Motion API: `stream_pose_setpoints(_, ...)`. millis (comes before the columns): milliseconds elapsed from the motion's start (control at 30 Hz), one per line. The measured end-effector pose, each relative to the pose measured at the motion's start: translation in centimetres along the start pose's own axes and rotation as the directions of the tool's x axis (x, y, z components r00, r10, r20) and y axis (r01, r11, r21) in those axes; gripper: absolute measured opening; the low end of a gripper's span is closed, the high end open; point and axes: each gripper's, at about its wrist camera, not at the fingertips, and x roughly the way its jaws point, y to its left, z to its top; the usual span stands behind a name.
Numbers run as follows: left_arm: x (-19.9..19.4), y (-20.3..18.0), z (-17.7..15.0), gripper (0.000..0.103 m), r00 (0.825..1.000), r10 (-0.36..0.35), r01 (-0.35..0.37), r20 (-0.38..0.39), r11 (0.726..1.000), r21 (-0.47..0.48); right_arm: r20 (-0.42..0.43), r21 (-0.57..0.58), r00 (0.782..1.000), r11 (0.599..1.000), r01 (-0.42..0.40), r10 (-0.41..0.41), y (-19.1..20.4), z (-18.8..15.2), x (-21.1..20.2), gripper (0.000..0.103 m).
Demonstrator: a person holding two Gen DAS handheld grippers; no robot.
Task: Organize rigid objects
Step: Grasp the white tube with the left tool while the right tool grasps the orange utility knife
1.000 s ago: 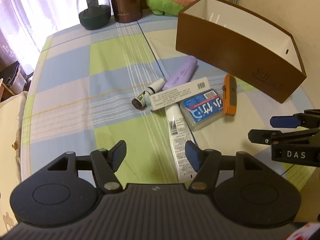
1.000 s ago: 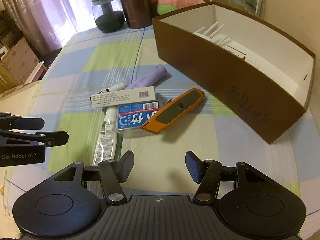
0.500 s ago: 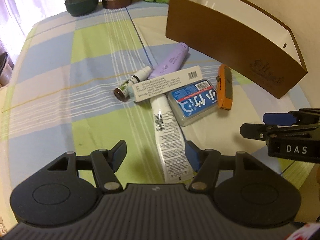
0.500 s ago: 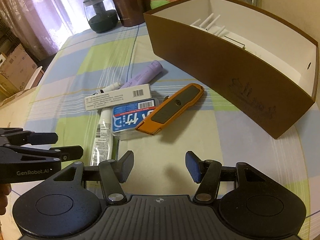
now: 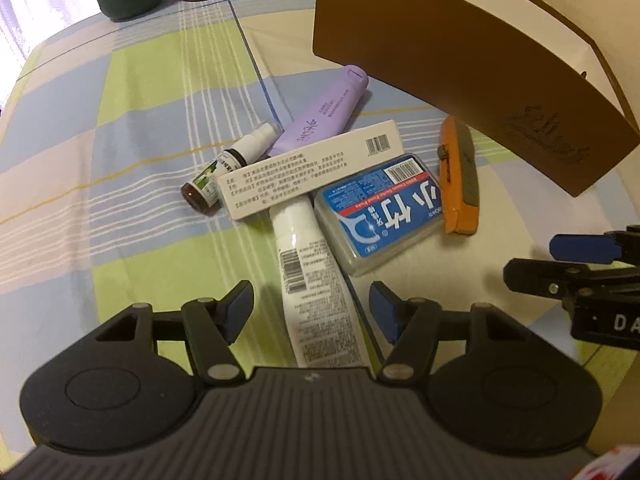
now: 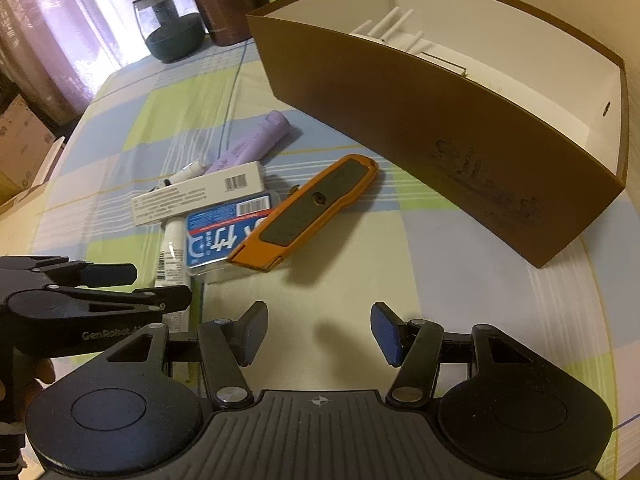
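Both my grippers gape, empty. Left gripper [image 5: 311, 307] straddles the white tube [image 5: 316, 280], mid-table. Only the right view shows white items inside the brown box [image 6: 440, 128], far-right corner; right gripper [image 6: 319, 338] over bare cloth.

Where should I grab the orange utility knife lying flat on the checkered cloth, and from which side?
Grip the orange utility knife across its narrow grey-padded middle, coming from above with the jaws straddling its long sides. It lies flat; one end leans on the blue plastic case, so the end toward the brown box looks clearer.

Daylight glows through sheer curtains [image 6: 48, 32] behind a table under checked cloth [image 5: 120, 128].
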Motion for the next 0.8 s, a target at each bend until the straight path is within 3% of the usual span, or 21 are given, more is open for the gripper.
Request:
stream_pose_setpoints(67, 0.4, 0.0, 0.1, 0.06, 1.0, 0.005, -0.005, 0.0, 1.0, 0.003, 0.001, 0.008, 1.0, 1.0, 0.004, -0.004, -0.2, 0.1, 0.1, 0.054)
stream_pose_setpoints(133, 0.9, 0.2, 0.2, 0.044, 1.0, 0.004, -0.004, -0.007, 1.0, 0.005, 0.005, 0.016, 1.0, 1.0, 0.006, -0.006, -0.4, 0.3, 0.1, 0.054)
stream_pose_setpoints(200, 1.1, 0.4, 0.2, 0.037, 1.0, -0.025, 0.025, -0.006, 1.0, -0.002, 0.017, 0.028, 1.0, 1.0, -0.001, 0.0, -0.6, 0.5, 0.0, 0.054)
stream_pose_setpoints(367, 0.9, 1.0, -0.3, 0.036, 1.0, -0.025, 0.025, 0.012, 1.0, 0.009, 0.046, 0.084, 0.997, 0.995, -0.058, 0.054, -1.0, 1.4, 0.2, 0.054)
stream_pose_setpoints(800, -1.2, 7.3, -2.6, 0.036, 0.995, 0.102, -0.102, -0.004, 0.99, -0.096, 0.058, 0.179, 0.991, 0.976, -0.127, 0.118, -0.8, 3.5, 3.1, 0.054)
